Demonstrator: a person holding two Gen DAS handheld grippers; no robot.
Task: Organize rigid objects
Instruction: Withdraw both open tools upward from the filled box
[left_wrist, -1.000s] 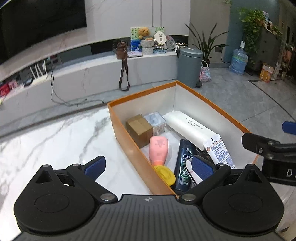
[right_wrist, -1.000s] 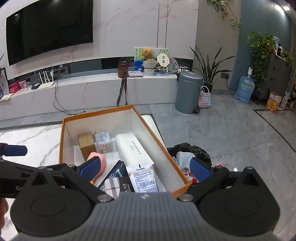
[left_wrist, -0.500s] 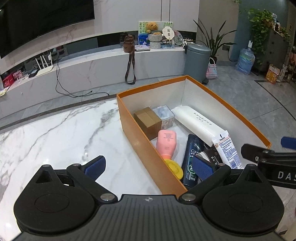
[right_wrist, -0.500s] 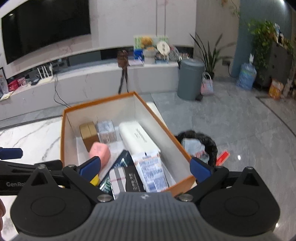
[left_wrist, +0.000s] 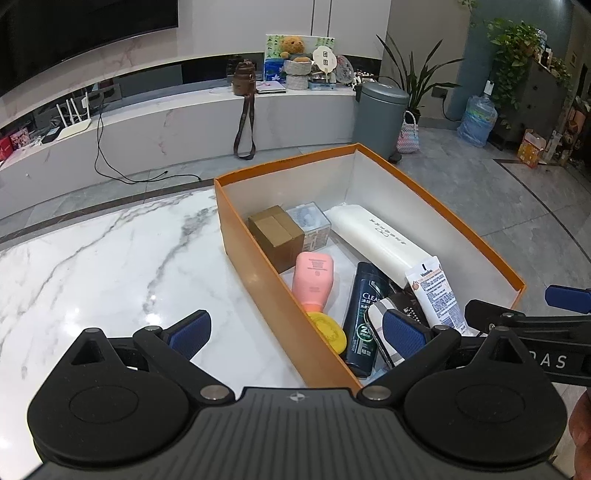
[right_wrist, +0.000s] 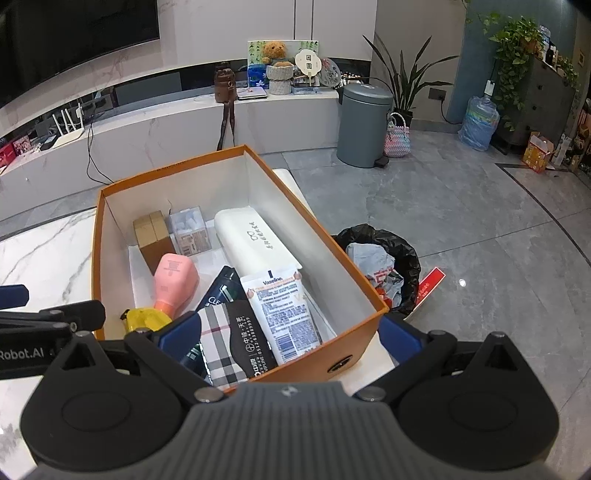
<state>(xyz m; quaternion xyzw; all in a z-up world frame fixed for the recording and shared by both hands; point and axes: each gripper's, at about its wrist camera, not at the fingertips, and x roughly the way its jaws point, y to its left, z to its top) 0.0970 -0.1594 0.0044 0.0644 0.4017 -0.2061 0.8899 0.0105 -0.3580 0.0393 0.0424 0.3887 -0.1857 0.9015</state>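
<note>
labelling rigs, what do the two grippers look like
Both match: left gripper and right gripper have a ribbed grey body, black linkage arms with round discs and silver pivot pins, and blue finger pads. White lettering marks their sides. No cables or sleeves show.

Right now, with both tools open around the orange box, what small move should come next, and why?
Probably withdraw both tools. The left tool and right tool hold nothing, and the pink bottle, dark shampoo bottle and white case already lie inside the orange cardboard box. No loose item shows on the marble table.
</note>
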